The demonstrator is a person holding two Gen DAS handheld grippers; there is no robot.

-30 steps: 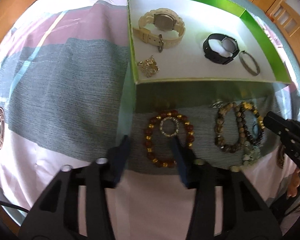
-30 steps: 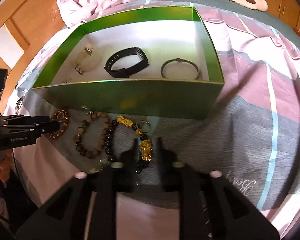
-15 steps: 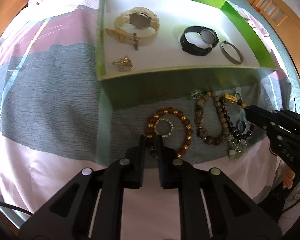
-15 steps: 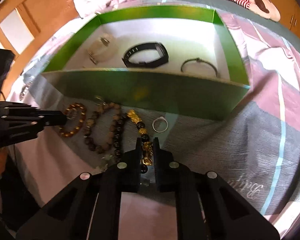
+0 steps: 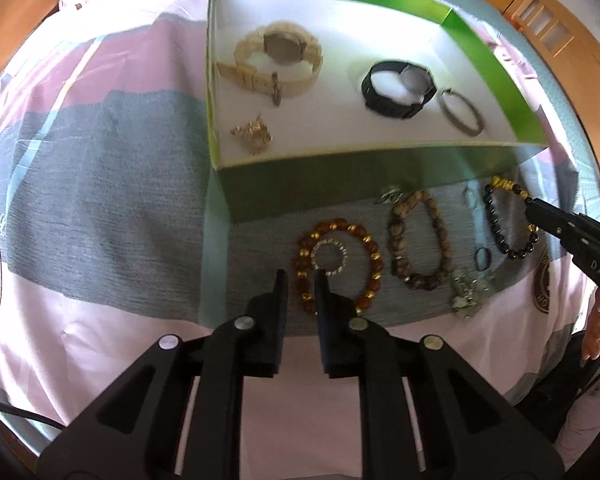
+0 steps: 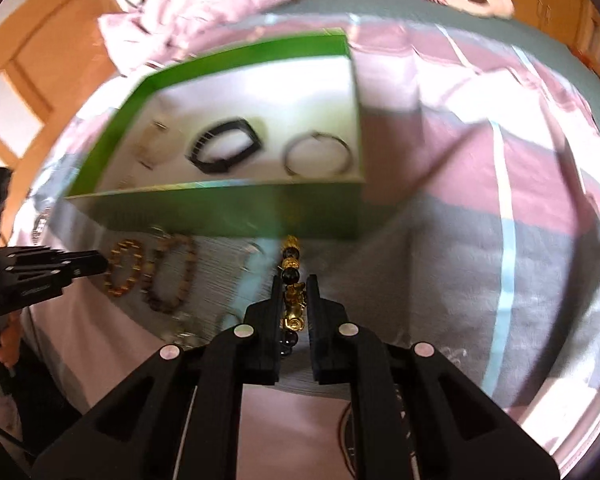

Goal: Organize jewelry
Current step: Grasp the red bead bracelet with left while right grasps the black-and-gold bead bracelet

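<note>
Both grippers (image 5: 300, 276) (image 6: 294, 284) pinch bracelets (image 5: 336, 264) (image 6: 292, 300).

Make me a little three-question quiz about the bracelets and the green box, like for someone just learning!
1. True or false: the black watch lies inside the green box.
2. Which bracelet is the right gripper shut on? A) amber bead bracelet B) black-and-gold bead bracelet C) brown wooden bead bracelet
3. Fill in: the small sparkly ring lies inside the loop of the ______ bracelet.

Key: 1 true; 2 B, the black-and-gold bead bracelet; 3 amber bead, the amber bead bracelet.
</note>
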